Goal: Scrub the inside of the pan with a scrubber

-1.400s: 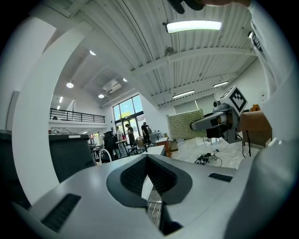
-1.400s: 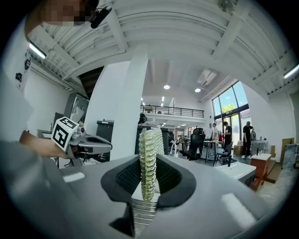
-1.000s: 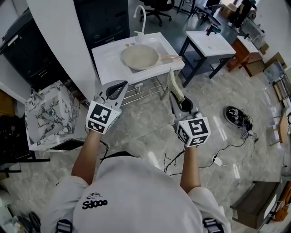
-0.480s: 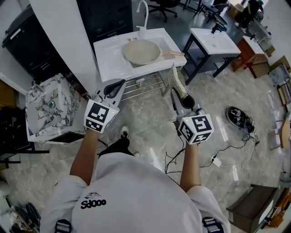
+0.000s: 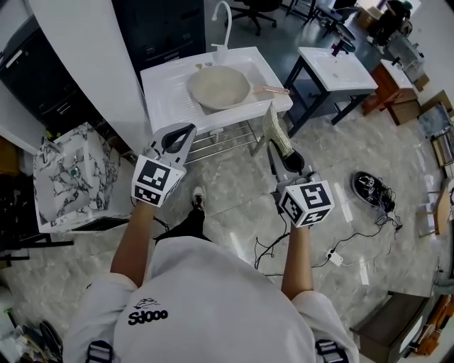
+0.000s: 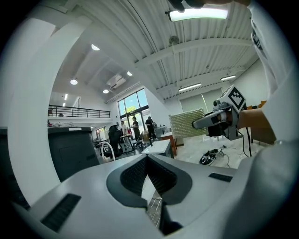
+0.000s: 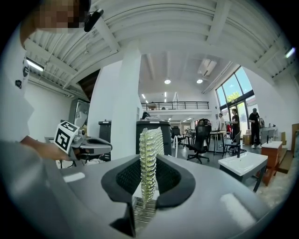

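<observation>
Sink (image 5: 167,96) has slid left in view, rim fronting pan (image 5: 218,86); right claw (image 5: 272,147) pinches scrubber (image 5: 277,130); left claw (image 5: 189,129) pressed together.

Pan (image 5: 218,88) rests in the sink (image 5: 163,101), ahead of the left gripper (image 5: 186,130) and the right gripper (image 5: 272,150), which holds the scrubber (image 5: 275,129) upright.

1. Floor: glossy grey marble-pattern tiles (image 5: 234,202).
2. Left: broad white square column (image 5: 85,64); tall black metal cabinet (image 5: 167,28) behind it.
3. Centre: white rectangular sink table (image 5: 167,96) with wire undershelf (image 5: 227,138).
4. Right: white-topped table on dark legs (image 5: 347,74).
5. Overhead: white ribbed ceiling (image 6: 210,46), strip lights (image 6: 198,14); tall glazed windows (image 7: 232,88).
</observation>
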A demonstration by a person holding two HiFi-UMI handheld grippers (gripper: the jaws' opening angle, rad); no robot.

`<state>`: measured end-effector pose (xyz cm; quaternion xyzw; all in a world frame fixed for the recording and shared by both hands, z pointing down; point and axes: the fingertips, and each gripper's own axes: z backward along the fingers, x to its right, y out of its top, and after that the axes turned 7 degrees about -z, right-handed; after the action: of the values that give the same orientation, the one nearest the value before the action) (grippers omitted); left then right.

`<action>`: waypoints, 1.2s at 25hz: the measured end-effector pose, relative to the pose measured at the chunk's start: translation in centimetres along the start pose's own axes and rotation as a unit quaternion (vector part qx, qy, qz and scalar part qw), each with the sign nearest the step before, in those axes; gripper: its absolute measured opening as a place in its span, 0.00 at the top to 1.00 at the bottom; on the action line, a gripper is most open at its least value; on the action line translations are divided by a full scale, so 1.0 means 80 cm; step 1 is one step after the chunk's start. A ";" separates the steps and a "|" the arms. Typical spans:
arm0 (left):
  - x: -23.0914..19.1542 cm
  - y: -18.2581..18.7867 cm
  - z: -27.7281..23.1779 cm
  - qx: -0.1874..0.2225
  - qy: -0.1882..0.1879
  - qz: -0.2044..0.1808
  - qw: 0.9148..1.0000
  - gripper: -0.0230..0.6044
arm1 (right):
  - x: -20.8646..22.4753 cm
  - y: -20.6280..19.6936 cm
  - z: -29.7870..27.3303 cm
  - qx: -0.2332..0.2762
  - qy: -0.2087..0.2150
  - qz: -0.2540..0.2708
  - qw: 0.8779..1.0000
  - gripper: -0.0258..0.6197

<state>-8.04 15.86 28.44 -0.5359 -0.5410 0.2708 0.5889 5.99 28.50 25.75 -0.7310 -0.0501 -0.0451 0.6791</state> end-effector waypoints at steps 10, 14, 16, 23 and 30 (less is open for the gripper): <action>-0.094 -0.011 -0.108 0.003 0.002 0.002 1.000 0.96 | 0.064 0.021 -0.117 -0.003 -0.001 0.001 1.000 0.86; -0.133 -0.016 -0.143 0.005 0.001 0.007 1.000 0.96 | 0.082 0.024 -0.161 -0.012 0.005 -0.011 1.000 0.85; -0.149 -0.018 -0.161 0.007 0.001 0.012 1.000 0.96 | 0.091 0.025 -0.180 -0.017 0.003 -0.011 1.000 0.85; -0.180 -0.035 -0.216 0.004 -0.017 0.027 1.000 0.96 | 0.108 0.012 -0.232 -0.034 -0.009 -0.034 0.999 0.85; -0.206 -0.049 -0.256 0.009 -0.033 0.039 0.999 0.96 | 0.115 0.007 -0.274 -0.058 -0.015 -0.016 0.998 0.85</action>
<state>5.51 -6.94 29.62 -0.5419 -0.5366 0.3162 0.5643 15.25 6.75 28.03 -0.7691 -0.0687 -0.0478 0.6337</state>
